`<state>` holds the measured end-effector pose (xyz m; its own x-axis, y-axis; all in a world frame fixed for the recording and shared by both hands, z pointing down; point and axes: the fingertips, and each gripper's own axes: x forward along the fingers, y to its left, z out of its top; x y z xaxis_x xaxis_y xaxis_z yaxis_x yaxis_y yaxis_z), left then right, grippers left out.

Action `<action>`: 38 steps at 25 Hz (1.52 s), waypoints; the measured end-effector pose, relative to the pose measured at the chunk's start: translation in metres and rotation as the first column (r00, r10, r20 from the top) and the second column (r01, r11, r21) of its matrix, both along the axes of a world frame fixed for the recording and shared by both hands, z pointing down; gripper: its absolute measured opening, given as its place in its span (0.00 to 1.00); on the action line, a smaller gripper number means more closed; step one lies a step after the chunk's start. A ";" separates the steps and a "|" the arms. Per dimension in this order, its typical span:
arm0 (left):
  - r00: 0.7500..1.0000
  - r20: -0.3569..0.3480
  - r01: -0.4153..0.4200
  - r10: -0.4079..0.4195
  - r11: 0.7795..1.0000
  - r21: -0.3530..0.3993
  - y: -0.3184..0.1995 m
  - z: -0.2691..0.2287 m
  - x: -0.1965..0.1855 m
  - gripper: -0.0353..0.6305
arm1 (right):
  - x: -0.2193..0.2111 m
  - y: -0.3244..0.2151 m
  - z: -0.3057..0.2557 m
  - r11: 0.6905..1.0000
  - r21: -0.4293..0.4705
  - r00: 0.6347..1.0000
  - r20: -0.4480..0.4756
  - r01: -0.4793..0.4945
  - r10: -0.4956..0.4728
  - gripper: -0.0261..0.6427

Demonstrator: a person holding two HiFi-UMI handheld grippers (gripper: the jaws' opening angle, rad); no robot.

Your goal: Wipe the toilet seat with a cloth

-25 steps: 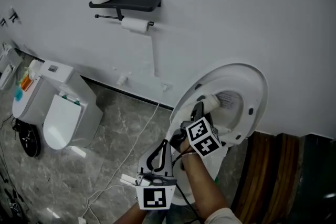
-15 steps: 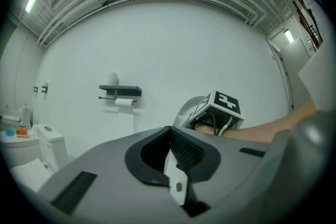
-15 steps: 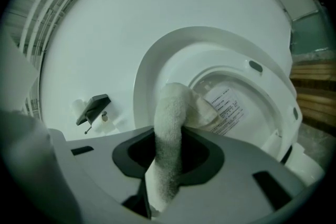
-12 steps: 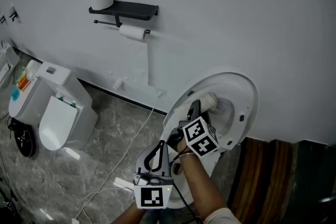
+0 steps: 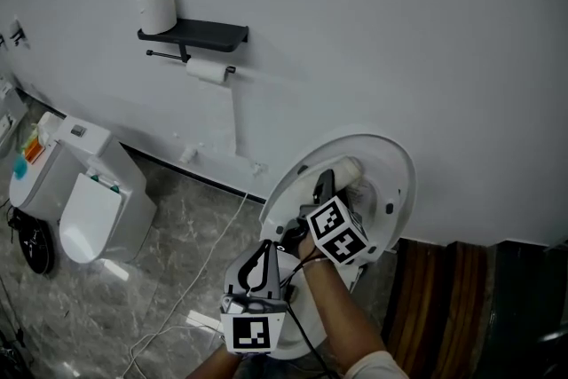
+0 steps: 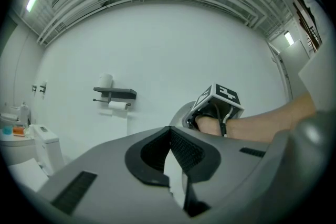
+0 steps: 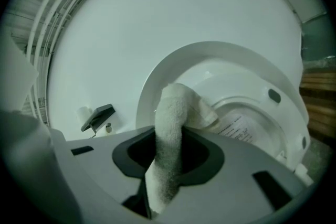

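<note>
The white toilet's raised seat and lid (image 5: 390, 164) lean against the wall. My right gripper (image 5: 327, 184) points up at them, shut on a white terry cloth (image 5: 348, 168). In the right gripper view the cloth (image 7: 170, 128) runs from between the jaws of the right gripper (image 7: 169, 165) up onto the inner face of the raised seat (image 7: 157, 76), and its folded end touches there. Lower and to the left, my left gripper (image 5: 257, 266) is over the bowl's front edge. In its own view the left gripper (image 6: 169, 136) is shut with nothing between the pads.
A second white toilet (image 5: 89, 209) stands on the marble floor at the left. A black shelf (image 5: 191, 33) on the wall holds a paper roll (image 5: 157, 9). A white cable (image 5: 217, 248) trails over the floor. Dark wooden panelling (image 5: 444, 297) is at the right.
The right gripper has carried the cloth a little further across the raised seat. The whole scene has slid left in the head view. The left gripper stays shut and low.
</note>
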<state>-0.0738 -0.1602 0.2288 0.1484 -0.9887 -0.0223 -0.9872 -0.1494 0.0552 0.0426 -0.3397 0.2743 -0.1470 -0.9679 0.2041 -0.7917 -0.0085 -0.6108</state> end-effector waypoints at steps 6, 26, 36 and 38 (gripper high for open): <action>1.000 0.008 -0.020 0.020 1.000 0.008 -0.005 -0.005 0.018 0.07 | 0.031 -0.002 -0.013 0.999 0.024 1.000 -0.014 -0.026 0.026 0.19; 0.991 -0.048 -0.127 0.128 0.991 0.040 -0.051 -0.010 0.091 0.07 | 0.132 0.003 -0.002 1.000 0.011 0.999 -0.038 -0.007 0.007 0.19; 0.991 -0.055 -0.120 0.120 0.993 -0.002 -0.081 -0.009 0.091 0.07 | 0.143 0.029 -0.012 0.996 0.027 0.976 -0.202 0.085 -0.078 0.19; 0.993 -0.025 -0.117 0.117 0.993 0.006 -0.092 -0.008 0.088 0.07 | 0.142 0.039 -0.014 0.993 0.034 0.970 -0.222 0.110 -0.100 0.19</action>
<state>0.0141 -0.2527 0.2204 0.2626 -0.9644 -0.0318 -0.9612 -0.2643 0.0786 0.1843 -0.3006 0.2607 -0.2051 -0.9584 0.1985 -0.9014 0.1060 -0.4197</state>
